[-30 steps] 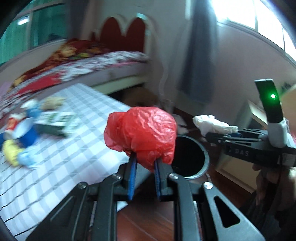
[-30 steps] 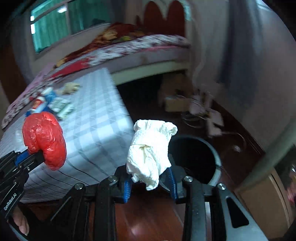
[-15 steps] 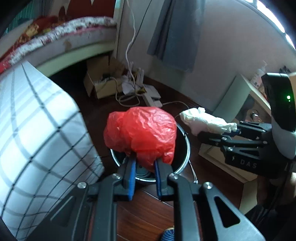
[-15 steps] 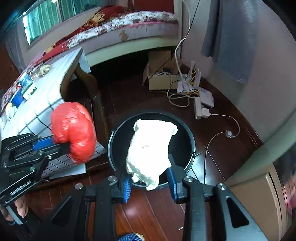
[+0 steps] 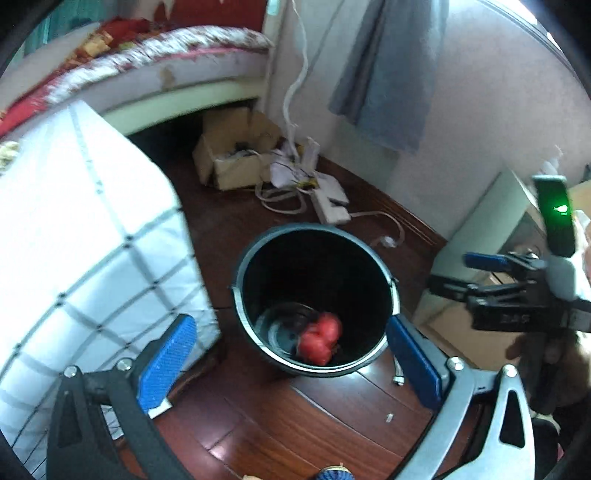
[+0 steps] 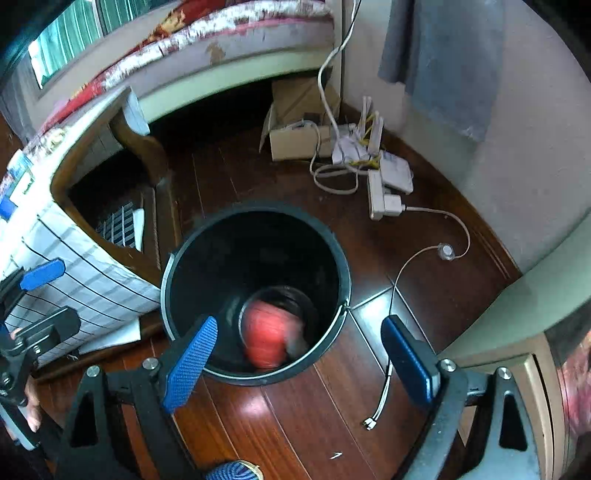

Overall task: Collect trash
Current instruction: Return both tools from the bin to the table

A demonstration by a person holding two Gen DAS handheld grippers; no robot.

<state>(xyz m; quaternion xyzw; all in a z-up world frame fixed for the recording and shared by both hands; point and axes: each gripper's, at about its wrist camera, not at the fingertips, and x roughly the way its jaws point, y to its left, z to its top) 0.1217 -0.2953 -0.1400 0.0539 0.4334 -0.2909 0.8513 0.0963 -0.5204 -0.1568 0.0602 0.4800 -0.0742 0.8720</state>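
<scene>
Nearest the left wrist camera, the left gripper (image 5: 291,354) has its jaws spread wide and opening, nothing between the blue pads (image 5: 166,360). Over in the right wrist view, the right gripper (image 6: 299,356) does the same: its jaws are opening, far apart, empty. Both point steeply down over a black bin (image 5: 384,280) that stands on the dark red wooden floor (image 5: 280,417).

Down at the bottom of the bin lies the red plastic bag (image 5: 319,339), crumpled into a ball; in the right wrist view it shows as a blurred red lump (image 6: 264,341). A pale grey smear shows just beside it there, too blurred to name. From the left wrist view, the right gripper is seen at the right edge, held by a hand (image 5: 532,350), with a green light on its housing.

Beside the bin, to the left, is a surface draped in a white checked cloth (image 5: 92,236). Farther across the floor, a white power strip (image 6: 380,197) with tangled cables lies near the wall, and a thin cable runs from it toward the right gripper. Just beyond sits an open cardboard box (image 5: 232,155). Behind that is a bed (image 6: 229,33) with a red patterned cover, and a grey-blue cloth (image 6: 447,55) hangs on the wall.
</scene>
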